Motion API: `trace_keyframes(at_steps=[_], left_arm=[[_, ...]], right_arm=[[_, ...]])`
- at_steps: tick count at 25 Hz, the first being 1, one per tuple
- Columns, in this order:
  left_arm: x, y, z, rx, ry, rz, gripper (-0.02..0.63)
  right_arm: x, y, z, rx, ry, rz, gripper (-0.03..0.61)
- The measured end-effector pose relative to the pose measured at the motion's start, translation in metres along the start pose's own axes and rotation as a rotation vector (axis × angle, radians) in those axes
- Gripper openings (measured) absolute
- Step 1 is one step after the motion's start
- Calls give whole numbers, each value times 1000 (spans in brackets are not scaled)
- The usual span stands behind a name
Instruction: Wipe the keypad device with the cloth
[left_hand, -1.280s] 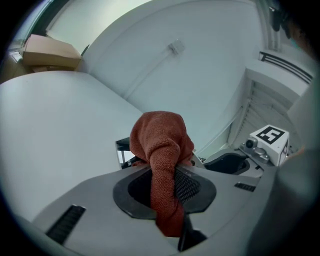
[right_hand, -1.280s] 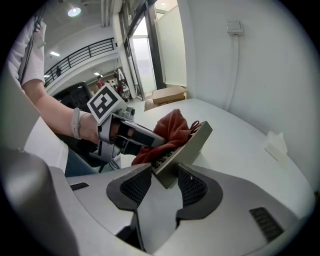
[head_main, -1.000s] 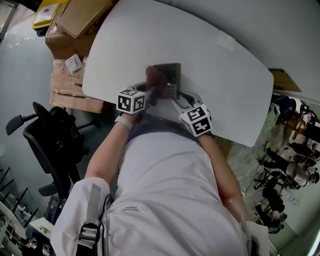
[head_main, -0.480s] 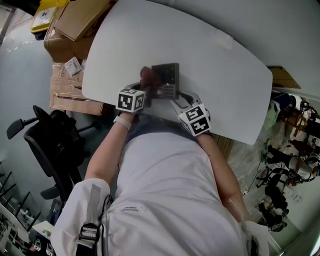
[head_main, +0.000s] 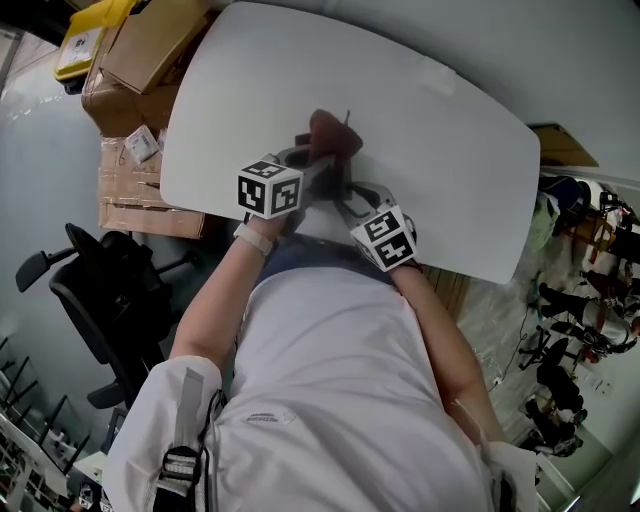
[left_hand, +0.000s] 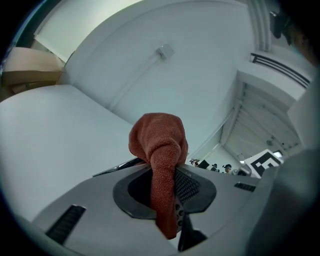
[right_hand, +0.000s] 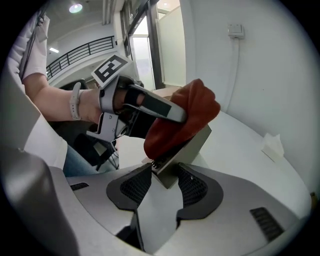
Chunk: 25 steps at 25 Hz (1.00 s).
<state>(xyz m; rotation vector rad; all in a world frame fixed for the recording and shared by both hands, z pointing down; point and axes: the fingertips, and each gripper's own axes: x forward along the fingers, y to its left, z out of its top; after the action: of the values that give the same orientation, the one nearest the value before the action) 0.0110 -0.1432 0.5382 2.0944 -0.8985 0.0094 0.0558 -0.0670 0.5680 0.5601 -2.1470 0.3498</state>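
1. Table (head_main: 430, 150): a white top with a curved outline that fills the upper half of the head view. The person stands at its near edge, with both arms reaching over it.
2. Cardboard boxes (head_main: 150, 45): stacked on the floor off the table's left end. A black office chair (head_main: 95, 290) stands nearer the person on the same side.
3. Left gripper (head_main: 312, 165) (left_hand: 165, 192): its marker cube faces up in the head view. The jaws are clenched on the cloth, which passes down between the two dark pads and hangs out below them.
4. Right gripper (head_main: 347, 192) (right_hand: 165, 180): it lies just beside the left gripper over the table's near edge. Its jaws are clamped on the lower corner of the keypad device, one ribbed pad on each side of the slab.
5. Keypad device (right_hand: 195, 145): a flat grey slab held tilted, with its far end higher than the gripped corner. A few small dark keys show at the gripped end. Whether any part rests on the table cannot be told.
6. Cloth (head_main: 333, 135) (left_hand: 159, 145) (right_hand: 185, 117): a rust-red, bunched wad pressed against the upper face of the keypad device, covering most of it in the head view.
7. Wristband (right_hand: 75, 102): a pale strap on the person's left wrist, behind the left gripper's cube.
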Motion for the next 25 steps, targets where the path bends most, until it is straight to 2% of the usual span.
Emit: trace_keyframes(at_steps=[5, 10, 15, 25], left_arm=[[18, 0, -20, 17, 73, 9, 81], [18, 7, -23, -37, 47, 8, 81], [18, 9, -25, -25, 51, 7, 81], [9, 33, -34, -61, 50, 48, 81]], right_arm=[[1, -1, 0, -2, -7, -2, 153], [1, -1, -1, -9, -4, -6, 153], [1, -1, 1, -3, -11, -7, 153], [1, 0, 0, 2, 1, -3, 153]])
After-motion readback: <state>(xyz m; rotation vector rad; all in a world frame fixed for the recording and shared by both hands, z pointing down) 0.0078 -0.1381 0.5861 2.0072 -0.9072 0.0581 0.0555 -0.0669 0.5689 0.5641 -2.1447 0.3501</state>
